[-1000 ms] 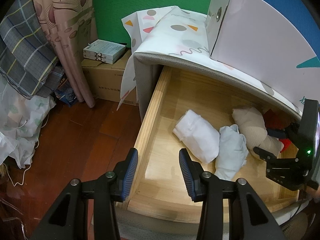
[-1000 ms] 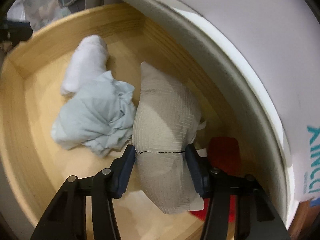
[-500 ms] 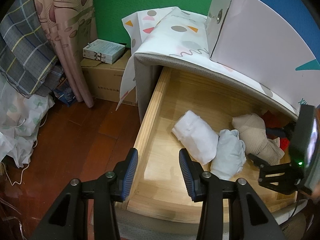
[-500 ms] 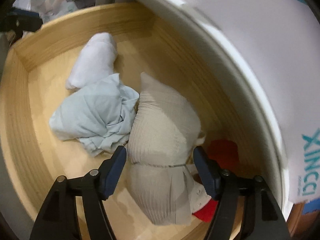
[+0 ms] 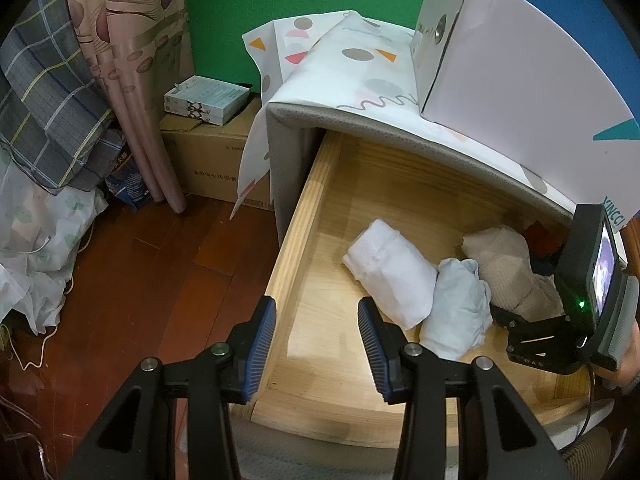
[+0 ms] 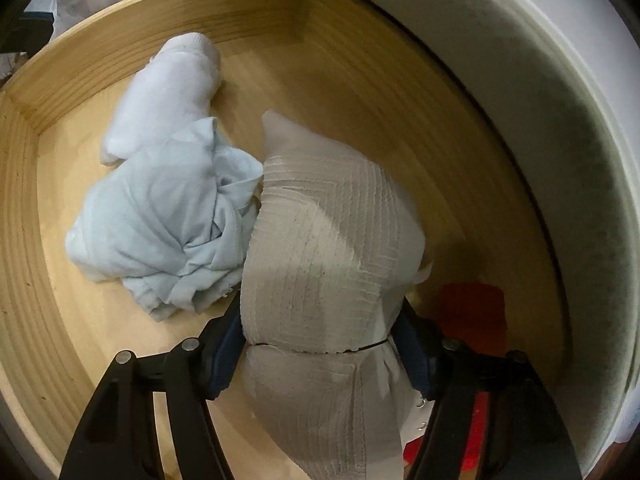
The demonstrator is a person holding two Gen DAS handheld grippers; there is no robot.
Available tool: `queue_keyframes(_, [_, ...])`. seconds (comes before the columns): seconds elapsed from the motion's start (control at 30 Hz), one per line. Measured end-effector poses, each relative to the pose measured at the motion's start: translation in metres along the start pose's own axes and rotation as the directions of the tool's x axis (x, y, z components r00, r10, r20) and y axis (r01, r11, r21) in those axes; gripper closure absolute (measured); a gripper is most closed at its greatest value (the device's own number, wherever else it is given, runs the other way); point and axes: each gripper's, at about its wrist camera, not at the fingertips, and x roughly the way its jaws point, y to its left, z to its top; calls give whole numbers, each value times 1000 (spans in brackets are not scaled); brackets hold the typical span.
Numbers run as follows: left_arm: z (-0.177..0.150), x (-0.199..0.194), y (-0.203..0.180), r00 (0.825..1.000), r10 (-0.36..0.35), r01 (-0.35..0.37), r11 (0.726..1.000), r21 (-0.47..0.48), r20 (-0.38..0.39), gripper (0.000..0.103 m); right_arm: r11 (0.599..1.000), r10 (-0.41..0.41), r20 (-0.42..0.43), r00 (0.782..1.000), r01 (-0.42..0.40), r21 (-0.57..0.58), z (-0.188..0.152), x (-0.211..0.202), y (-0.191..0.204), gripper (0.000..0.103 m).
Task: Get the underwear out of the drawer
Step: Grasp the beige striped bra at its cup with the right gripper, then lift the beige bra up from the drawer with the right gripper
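Observation:
The wooden drawer (image 5: 296, 248) stands pulled out. In it lie a white roll (image 5: 390, 272), a pale blue bundle (image 5: 456, 312) and a beige ribbed piece of underwear (image 5: 504, 264). In the right wrist view my right gripper (image 6: 320, 340) has its fingers on both sides of the beige underwear (image 6: 324, 248), pressing into it; the blue bundle (image 6: 168, 216) and white roll (image 6: 168, 92) lie to its left. My left gripper (image 5: 316, 344) is open and empty, held above the drawer's front left corner.
A red item (image 6: 468, 312) lies in the drawer's right end under the cabinet top (image 5: 360, 68), which carries a white box (image 5: 512, 64). A cardboard box (image 5: 208, 160), curtains (image 5: 132, 60) and bags stand left on the wooden floor (image 5: 140, 288).
My right gripper opened wider, then slid forward around the beige underwear and closed in on it. The left gripper has stayed still.

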Motion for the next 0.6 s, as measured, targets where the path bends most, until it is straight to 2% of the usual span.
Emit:
queue_keyframes(0.17, [0,0,0,1000,-2,2,1000,-1,0,60,998,53,-61,997,-50,45,12,1,-5,40])
queue_keyframes(0.2, [0,0,0,1000,-3,3,1000,-1,0,60,997,60,-74,995,-56,54,15,5,-19,40])
queue_keyframes(0.3, [-1,0,-1,1000,-4,4,1000,2,2,60,993,85,-131,988,-73,98,10,6,-24,41])
queue_keyframes(0.43, [-1,0,-1,1000,-7,7,1000,5,2,60,980,122,-206,971,-86,178,3,8,-29,41])
queue_keyframes(0.6, [-1,0,-1,1000,-10,10,1000,10,-2,60,929,216,-276,936,-110,354,-12,10,-46,42])
